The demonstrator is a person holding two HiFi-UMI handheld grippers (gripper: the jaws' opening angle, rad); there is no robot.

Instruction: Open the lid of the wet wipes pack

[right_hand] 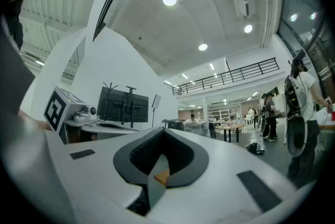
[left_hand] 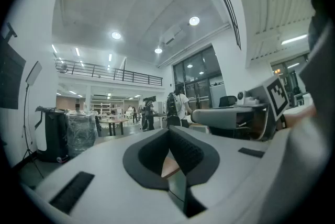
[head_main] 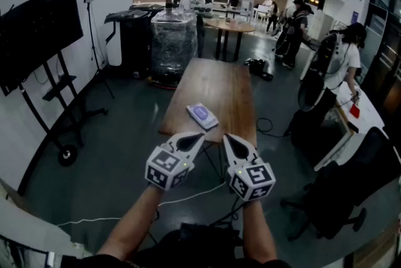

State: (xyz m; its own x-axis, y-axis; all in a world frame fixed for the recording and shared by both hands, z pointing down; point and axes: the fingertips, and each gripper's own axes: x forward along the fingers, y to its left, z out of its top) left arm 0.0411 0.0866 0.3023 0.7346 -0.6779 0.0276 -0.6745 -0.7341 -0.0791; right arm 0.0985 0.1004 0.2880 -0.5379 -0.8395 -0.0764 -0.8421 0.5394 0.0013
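While the person is holding both tools level and side by side at 6 o'clock of the head view, the wet wipes pack [head_main: 202,115] is lying flat on the wooden table [head_main: 232,88] just beyond them, at 12 o'clock from their tips. The pack is sitting near the table's close end, toward its left edge, turned at a slant, with its lid facing up and lying closed. Neither tool is touching it.

The left gripper [head_main: 202,135] is hovering short of the table's near edge, its tip pointing toward 1 o'clock. In the left gripper view its jaws are meeting at the tip [left_hand: 168,133], pressed together with nothing gripped; only a sliver of the brown tabletop is showing through the gap lower down. The right gripper [head_main: 225,136] is hovering just beside it, tip pointing toward 11 o'clock. In the right gripper view its jaws are likewise standing fully closed [right_hand: 163,133] and are carrying nothing.

A dark screen on a wheeled stand [head_main: 37,35] is standing at 10 o'clock of the head view, a plastic-wrapped pallet load [head_main: 173,41] at 11 o'clock past the table's far end, and people are standing at 2 o'clock. A black office chair [head_main: 351,191] is sitting at 4 o'clock.
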